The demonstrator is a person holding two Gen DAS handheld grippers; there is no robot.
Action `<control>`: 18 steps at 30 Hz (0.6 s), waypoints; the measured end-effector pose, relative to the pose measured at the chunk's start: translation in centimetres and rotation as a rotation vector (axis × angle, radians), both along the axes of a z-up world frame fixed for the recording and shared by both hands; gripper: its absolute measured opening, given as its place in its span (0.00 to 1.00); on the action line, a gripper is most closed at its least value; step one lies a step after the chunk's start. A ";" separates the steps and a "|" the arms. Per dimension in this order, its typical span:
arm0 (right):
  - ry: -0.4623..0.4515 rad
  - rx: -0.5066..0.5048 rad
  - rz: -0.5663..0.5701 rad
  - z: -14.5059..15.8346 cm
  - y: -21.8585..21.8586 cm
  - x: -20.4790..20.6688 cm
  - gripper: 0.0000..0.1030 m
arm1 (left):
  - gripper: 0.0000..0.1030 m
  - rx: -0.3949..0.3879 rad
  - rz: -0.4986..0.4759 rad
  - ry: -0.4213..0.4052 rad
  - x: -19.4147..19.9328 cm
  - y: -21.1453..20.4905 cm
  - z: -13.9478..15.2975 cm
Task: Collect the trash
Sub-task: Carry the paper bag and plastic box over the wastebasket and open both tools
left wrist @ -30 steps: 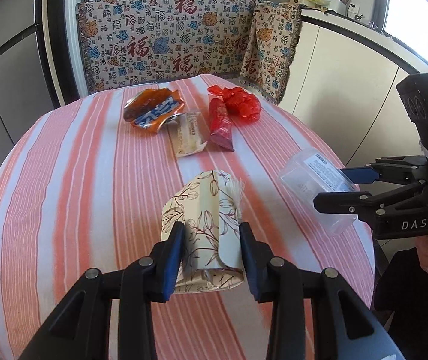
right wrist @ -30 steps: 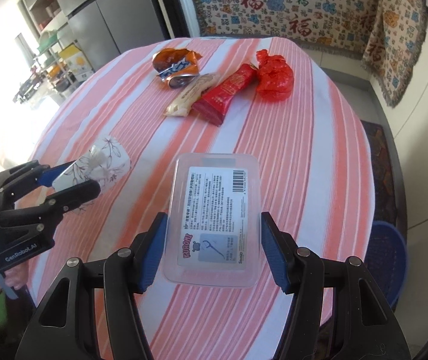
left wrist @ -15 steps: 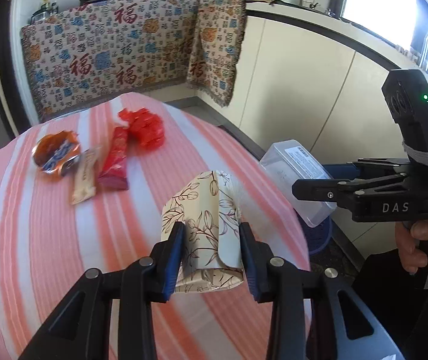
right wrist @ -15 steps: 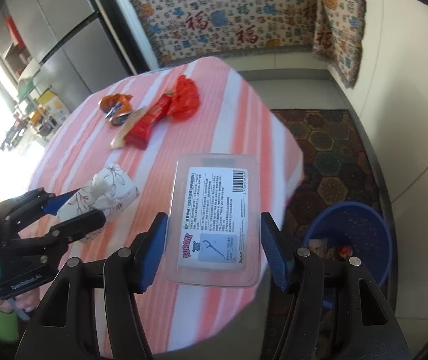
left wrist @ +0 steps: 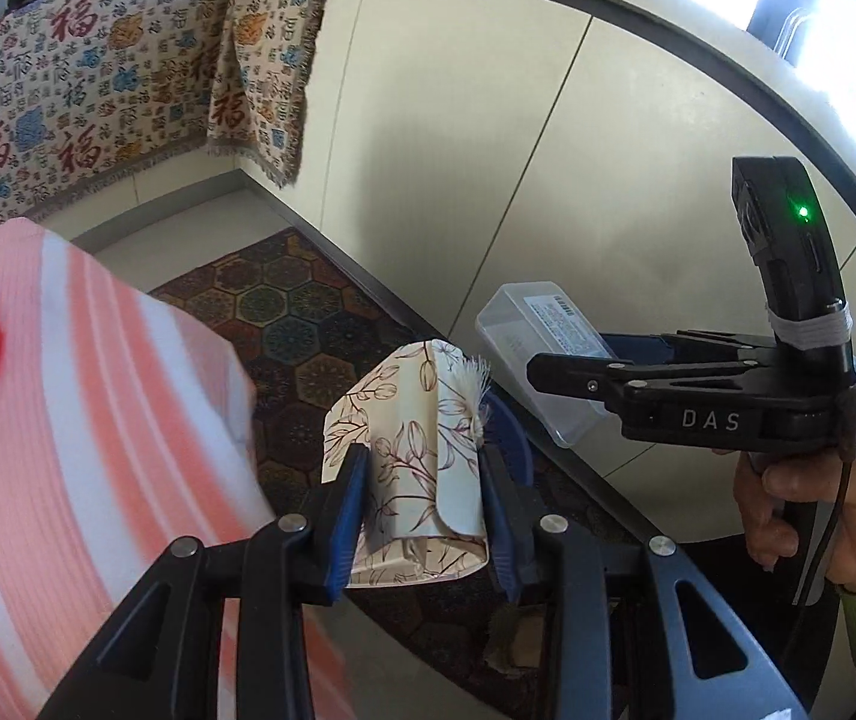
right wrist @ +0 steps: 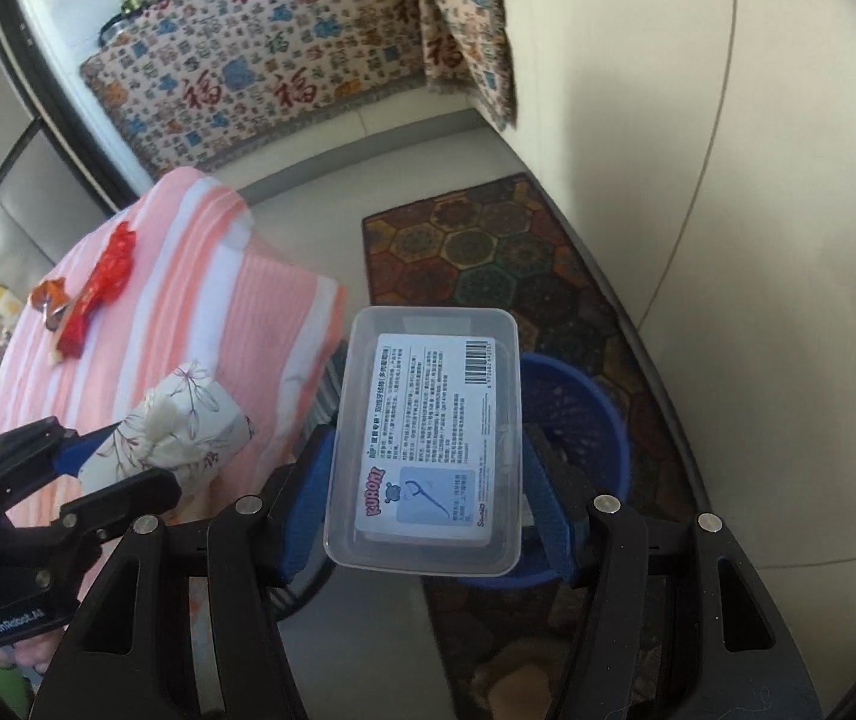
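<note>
Trash held off the desk's edge, over the floor

Desk [right wrist: 200, 324] with the pink-striped cloth sits at the left in both views, carrying a red wrapper [right wrist: 105, 285] and an orange wrapper [right wrist: 50, 294] close together on its far part. Just right of its edge, the left gripper [left wrist: 422, 516] has its blue-padded fingers [left wrist: 349, 516] clenched on a floral tissue pack [left wrist: 410, 450], white tissue sticking out of the pack's top; the pack hangs above a patterned rug [left wrist: 302, 324]. Further right, the right gripper [right wrist: 428, 510], gripped by a hand [left wrist: 812, 516], has its fingers [right wrist: 302, 510] pressed on the two long sides of a clear plastic box [right wrist: 428, 438] with a printed label and barcode facing up. Behind and below that box, at the right, a blue bin [right wrist: 578, 414] stands on the rug beside the pale cabinet fronts [left wrist: 488, 150]. A patterned cloth [right wrist: 284, 60] hangs along the far wall.
</note>
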State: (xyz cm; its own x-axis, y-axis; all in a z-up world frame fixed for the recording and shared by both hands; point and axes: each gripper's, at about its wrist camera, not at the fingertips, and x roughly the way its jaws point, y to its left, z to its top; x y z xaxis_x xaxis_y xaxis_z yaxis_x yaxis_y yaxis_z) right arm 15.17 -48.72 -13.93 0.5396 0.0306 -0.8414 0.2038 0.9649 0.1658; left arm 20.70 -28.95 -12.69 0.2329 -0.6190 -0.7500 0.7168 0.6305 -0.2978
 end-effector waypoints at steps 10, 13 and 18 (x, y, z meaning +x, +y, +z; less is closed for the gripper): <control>0.026 0.075 -0.103 -3.4 -6.0 0.6 0.61 | 0.36 0.031 -0.023 0.067 2.6 -6.9 -4.1; 0.024 0.102 -0.117 -4.1 -6.8 0.8 0.61 | 0.36 0.044 -0.033 0.066 2.7 -8.3 -4.9; 0.007 0.133 -0.161 -5.2 -8.1 0.9 0.73 | 0.52 0.048 -0.038 0.066 3.1 -10.0 -6.4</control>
State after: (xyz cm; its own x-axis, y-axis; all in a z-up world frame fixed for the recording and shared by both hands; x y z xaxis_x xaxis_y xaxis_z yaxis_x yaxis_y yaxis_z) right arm 16.04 -56.81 -19.12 0.5408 0.0555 -0.8393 0.3549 0.8896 0.2875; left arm 23.77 -38.97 -19.10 0.1592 -0.5898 -0.7917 0.7202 0.6179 -0.3154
